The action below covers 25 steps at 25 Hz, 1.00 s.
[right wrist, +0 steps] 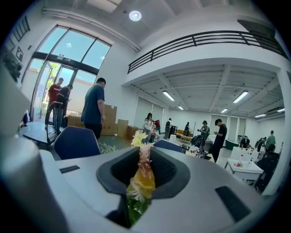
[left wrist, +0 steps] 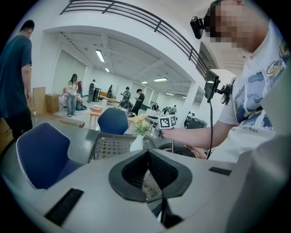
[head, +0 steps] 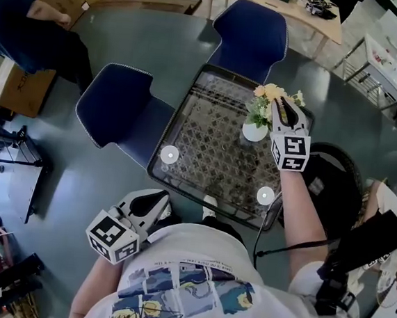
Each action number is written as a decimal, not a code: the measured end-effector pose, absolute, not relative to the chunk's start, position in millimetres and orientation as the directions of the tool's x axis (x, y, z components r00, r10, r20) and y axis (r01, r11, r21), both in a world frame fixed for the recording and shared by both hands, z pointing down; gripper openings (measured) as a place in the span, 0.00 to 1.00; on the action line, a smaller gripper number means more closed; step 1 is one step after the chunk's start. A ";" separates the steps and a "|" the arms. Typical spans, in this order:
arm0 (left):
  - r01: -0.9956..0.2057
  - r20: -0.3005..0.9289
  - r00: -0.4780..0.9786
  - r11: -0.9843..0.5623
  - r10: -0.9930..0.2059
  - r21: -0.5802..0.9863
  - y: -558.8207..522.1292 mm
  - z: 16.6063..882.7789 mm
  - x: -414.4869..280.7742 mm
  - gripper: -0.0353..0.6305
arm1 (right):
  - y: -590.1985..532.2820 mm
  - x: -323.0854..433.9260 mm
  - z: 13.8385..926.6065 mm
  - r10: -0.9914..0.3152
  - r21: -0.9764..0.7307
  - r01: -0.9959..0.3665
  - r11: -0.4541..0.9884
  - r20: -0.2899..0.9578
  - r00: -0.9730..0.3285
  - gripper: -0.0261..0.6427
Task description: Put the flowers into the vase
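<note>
Head view: right gripper (head: 281, 108) held the flowers (head: 266, 98) just above the vase (head: 254, 132) on the table (head: 199, 148); the stems probably needed a straight, centred descent.
Left gripper view: left gripper (left wrist: 146, 157) fingers closed, empty.
Right gripper view: fingers clamped the flowers (right wrist: 142, 179); release was best saved until seated.

Pale yellow and cream blooms on the flowers (head: 264, 93), green leaves beneath. In the right gripper view they show yellow, pink and green against black ribbed pads (right wrist: 122, 167). The vase (head: 254, 132) is plain white. The table (head: 206, 155) has a dark frame and a woven lattice pattern. Two chairs (head: 116, 105) are deep navy, on a grey-green floor (head: 160, 53). Left gripper (head: 161, 200) and right gripper (head: 279, 102) — both light grey, each cube in black-and-white square markers.
</note>
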<state>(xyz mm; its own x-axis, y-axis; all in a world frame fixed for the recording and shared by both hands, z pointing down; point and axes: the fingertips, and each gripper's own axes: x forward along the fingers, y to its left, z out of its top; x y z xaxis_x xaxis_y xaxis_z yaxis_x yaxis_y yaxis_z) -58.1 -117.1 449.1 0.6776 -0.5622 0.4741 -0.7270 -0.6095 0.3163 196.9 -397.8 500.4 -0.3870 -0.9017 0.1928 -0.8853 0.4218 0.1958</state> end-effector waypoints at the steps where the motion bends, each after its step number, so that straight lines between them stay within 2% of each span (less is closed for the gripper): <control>1: -0.727 0.476 0.678 -0.609 -0.560 0.318 -117.8 448.8 -59.6 0.07 | -398.4 194.3 501.9 -0.900 0.193 -0.884 0.426 0.195 -0.391 0.12; 11: -0.689 0.453 0.715 -0.646 -0.533 0.329 -120.2 443.7 -63.0 0.07 | -392.9 191.1 493.1 -0.894 0.189 -0.884 0.427 0.234 -0.381 0.21; 19: -0.627 0.412 0.768 -0.706 -0.490 0.328 -119.7 438.2 -92.1 0.07 | -360.2 178.9 463.5 -0.928 0.214 -0.912 0.351 0.205 -0.310 0.22; 25: -0.559 0.379 0.817 -0.758 -0.434 0.335 -110.7 441.2 -114.4 0.07 | -323.2 149.1 455.6 -0.935 0.254 -0.911 0.326 0.232 -0.269 0.22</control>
